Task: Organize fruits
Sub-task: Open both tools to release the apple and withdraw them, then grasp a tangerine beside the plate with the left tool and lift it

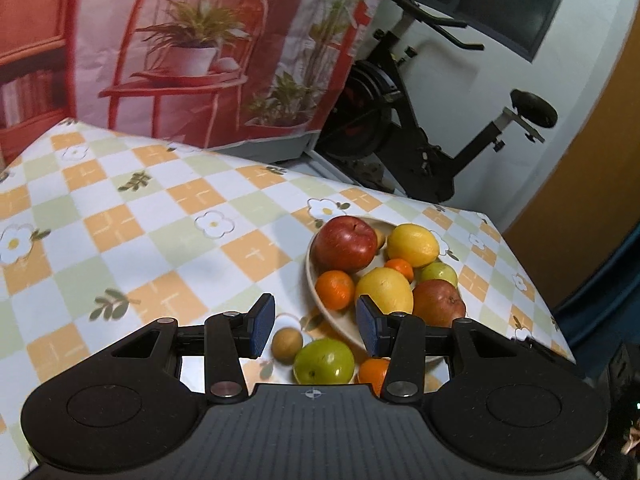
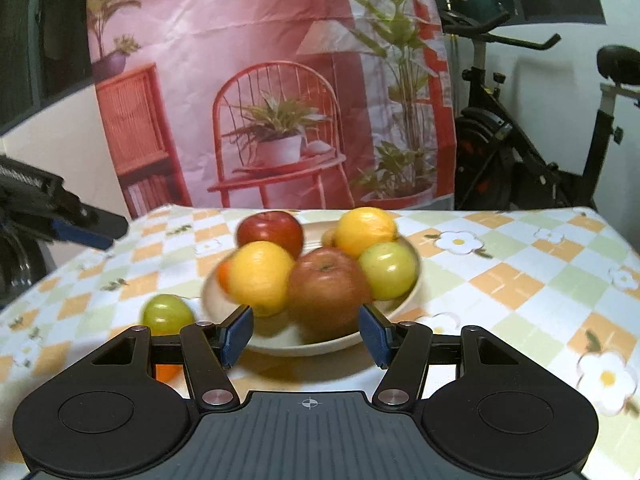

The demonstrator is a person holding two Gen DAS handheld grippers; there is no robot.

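A cream plate (image 1: 310,276) holds a red apple (image 1: 344,244), two lemons (image 1: 413,245), oranges (image 1: 335,289), a green apple (image 1: 439,274) and another red apple (image 1: 438,302). Beside the plate on the cloth lie a small brown fruit (image 1: 287,343), a green apple (image 1: 324,361) and an orange (image 1: 374,372). My left gripper (image 1: 316,330) hovers open above these loose fruits, holding nothing. My right gripper (image 2: 306,336) is open at the near rim of the plate (image 2: 320,346), with a red apple (image 2: 328,292) just beyond its pads. The loose green apple (image 2: 168,314) lies to its left.
A checked flower-print tablecloth (image 1: 160,220) covers the table; its right edge (image 1: 532,280) falls away close to the plate. A printed red backdrop (image 2: 280,80) hangs behind, with an exercise bike (image 1: 420,132) to the right. The left gripper (image 2: 100,228) shows at the right wrist view's left edge.
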